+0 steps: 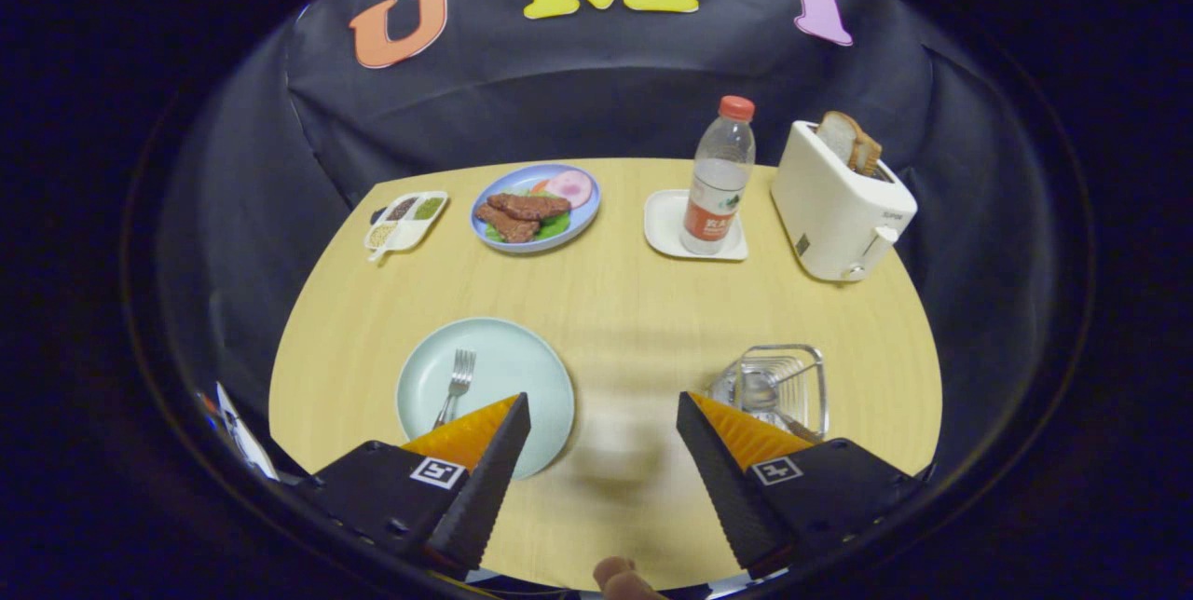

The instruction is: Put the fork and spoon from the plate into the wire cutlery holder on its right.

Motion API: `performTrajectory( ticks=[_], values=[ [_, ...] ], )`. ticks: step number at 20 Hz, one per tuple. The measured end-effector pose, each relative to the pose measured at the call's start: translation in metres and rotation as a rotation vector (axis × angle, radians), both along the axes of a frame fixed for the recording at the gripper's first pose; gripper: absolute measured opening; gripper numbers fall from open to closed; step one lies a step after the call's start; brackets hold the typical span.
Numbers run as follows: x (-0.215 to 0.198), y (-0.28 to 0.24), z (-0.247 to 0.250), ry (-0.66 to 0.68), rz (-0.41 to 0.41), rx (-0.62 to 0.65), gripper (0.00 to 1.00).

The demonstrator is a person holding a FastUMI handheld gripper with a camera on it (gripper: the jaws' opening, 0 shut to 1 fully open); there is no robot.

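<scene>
A pale green plate (522,367) lies on the wooden table, partly behind my left finger. A metal fork (457,384) rests on it, tines pointing away from me. To the right stands the wire cutlery holder (792,381), just beyond my right finger, with a spoon (760,392) lying inside it. My gripper (604,415) hovers above the table between plate and holder, fingers wide apart and nothing between them.
At the back of the table are a blue plate of food (536,206), a small divided dish (405,221), a water bottle (718,181) on a white tray (664,225), and a white toaster (839,199) with bread. A fingertip (620,577) shows below the gripper.
</scene>
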State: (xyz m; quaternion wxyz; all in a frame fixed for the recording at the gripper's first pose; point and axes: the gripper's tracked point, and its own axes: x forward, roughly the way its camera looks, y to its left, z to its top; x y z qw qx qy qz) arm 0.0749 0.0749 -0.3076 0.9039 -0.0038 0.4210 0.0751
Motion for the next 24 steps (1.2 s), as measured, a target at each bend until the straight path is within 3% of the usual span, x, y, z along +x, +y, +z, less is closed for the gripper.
performTrajectory(
  ticks=[8,15,20,23,24],
  values=[
    [-0.026,0.091,-0.054,0.106,0.054,0.035,0.96],
    [-0.023,0.123,-0.098,0.106,-0.002,-0.022,0.9],
    [-0.019,0.145,-0.112,0.027,-0.039,-0.032,0.7],
    [-0.024,0.152,-0.121,0.033,-0.057,-0.029,0.48],
    [-0.027,0.156,-0.124,0.041,-0.056,-0.019,0.46]
  ],
)
